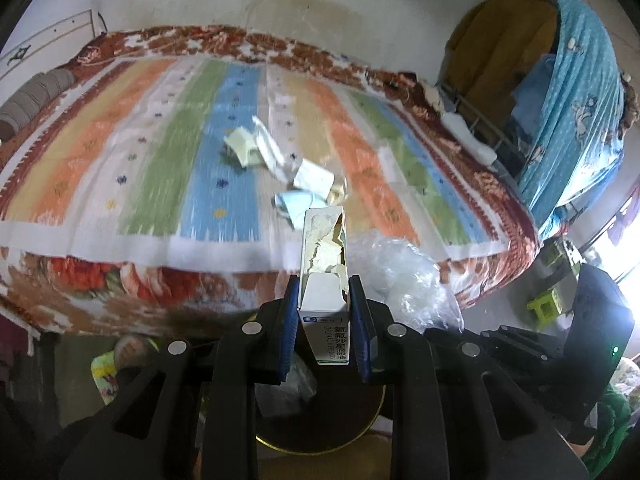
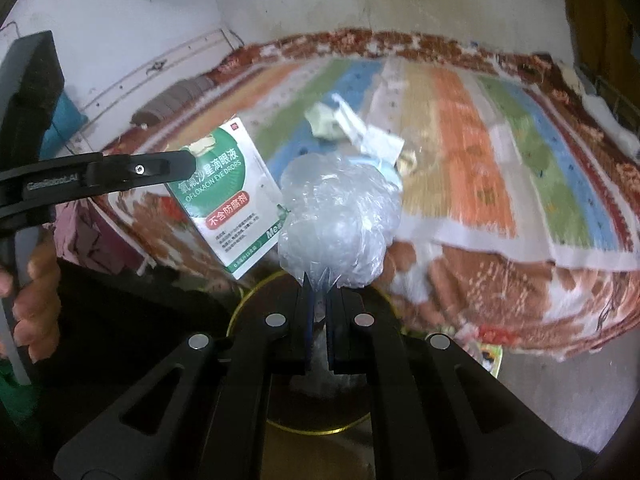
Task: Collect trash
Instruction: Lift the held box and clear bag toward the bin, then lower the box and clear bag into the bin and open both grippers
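My left gripper is shut on a white and green eye-drops box with a torn open top; the box also shows in the right wrist view, held by the left gripper's finger. My right gripper is shut on a crumpled clear plastic bag, which also shows in the left wrist view. Both are held above a dark round bin with a gold rim, also below in the left wrist view. More paper scraps lie on the bed.
A bed with a striped blanket fills the space ahead. A blue cloth hangs over a doorway at the right. A small green stool stands on the floor at the right. A rolled grey pillow lies at the bed's left end.
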`<state>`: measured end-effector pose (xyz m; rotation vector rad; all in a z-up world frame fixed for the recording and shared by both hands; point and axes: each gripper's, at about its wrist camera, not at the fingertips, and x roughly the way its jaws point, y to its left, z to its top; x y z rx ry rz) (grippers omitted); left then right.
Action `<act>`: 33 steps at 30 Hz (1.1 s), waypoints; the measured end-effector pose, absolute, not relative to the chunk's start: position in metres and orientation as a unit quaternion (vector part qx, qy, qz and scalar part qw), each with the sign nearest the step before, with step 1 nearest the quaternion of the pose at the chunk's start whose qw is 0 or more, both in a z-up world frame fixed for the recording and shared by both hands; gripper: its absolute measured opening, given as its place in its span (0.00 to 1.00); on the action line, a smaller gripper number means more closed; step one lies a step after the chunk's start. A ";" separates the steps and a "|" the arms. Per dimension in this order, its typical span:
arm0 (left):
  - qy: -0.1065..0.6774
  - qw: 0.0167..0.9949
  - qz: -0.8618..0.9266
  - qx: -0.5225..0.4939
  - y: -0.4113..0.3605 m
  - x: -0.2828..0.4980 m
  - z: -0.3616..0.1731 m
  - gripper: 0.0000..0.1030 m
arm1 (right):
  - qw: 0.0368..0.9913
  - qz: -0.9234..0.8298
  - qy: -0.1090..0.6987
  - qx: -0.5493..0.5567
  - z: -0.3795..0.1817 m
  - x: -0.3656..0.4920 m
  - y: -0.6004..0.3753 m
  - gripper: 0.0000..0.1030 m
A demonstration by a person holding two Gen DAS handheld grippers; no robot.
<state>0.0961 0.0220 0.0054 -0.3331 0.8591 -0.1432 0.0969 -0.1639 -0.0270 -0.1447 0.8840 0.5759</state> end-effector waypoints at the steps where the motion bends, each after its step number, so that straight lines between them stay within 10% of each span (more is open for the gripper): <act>1: 0.418 0.893 -0.067 -0.156 0.020 0.096 0.003 0.23 | 0.859 0.272 0.427 -0.071 -0.030 0.097 -0.163 0.04; 27: 0.560 0.804 -0.013 -0.197 0.013 0.127 -0.091 0.23 | 0.784 0.216 0.580 -0.041 -0.111 0.132 -0.161 0.05; 33: 0.550 0.807 -0.007 -0.214 0.019 0.130 -0.090 0.46 | 0.787 0.207 0.581 -0.028 -0.110 0.137 -0.164 0.28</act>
